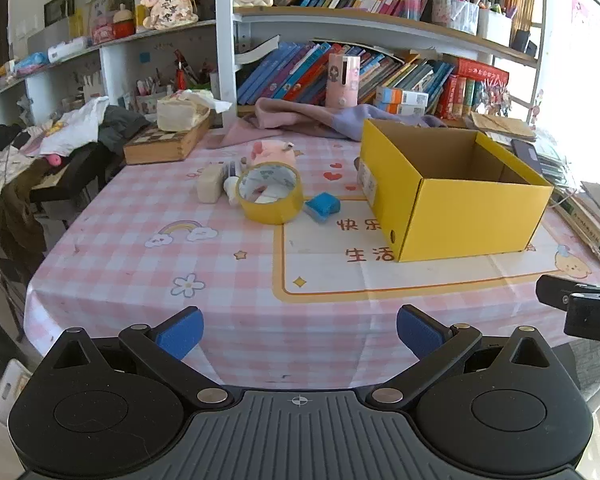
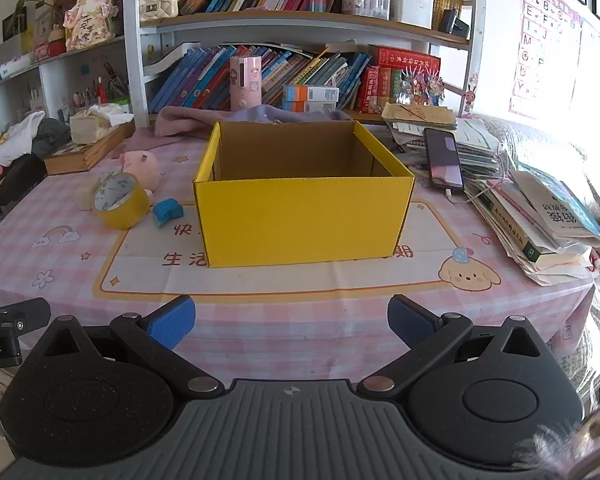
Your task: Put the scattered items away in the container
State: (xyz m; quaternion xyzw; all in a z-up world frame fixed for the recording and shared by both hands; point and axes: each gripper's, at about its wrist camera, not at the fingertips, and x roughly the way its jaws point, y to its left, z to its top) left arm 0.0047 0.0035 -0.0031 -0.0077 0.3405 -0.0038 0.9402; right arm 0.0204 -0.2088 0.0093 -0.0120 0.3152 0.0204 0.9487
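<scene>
Currently both jaws spread wide, nothing gripped: left gripper (image 1: 300, 334), right gripper (image 2: 291, 324); tape roll (image 1: 270, 192), blue item (image 1: 322, 206) seen left of yellow box (image 2: 304, 220)

Both claws: black housings w/ round caps, silver pivot screws, blue ribbed fingertips (image 1: 180, 334).

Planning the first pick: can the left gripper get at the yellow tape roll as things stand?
Probably yes. The left gripper is open and empty, with bare tablecloth between it and the tape roll. The blue block and cream block sit close beside the roll and may crowd the fingers.
</scene>
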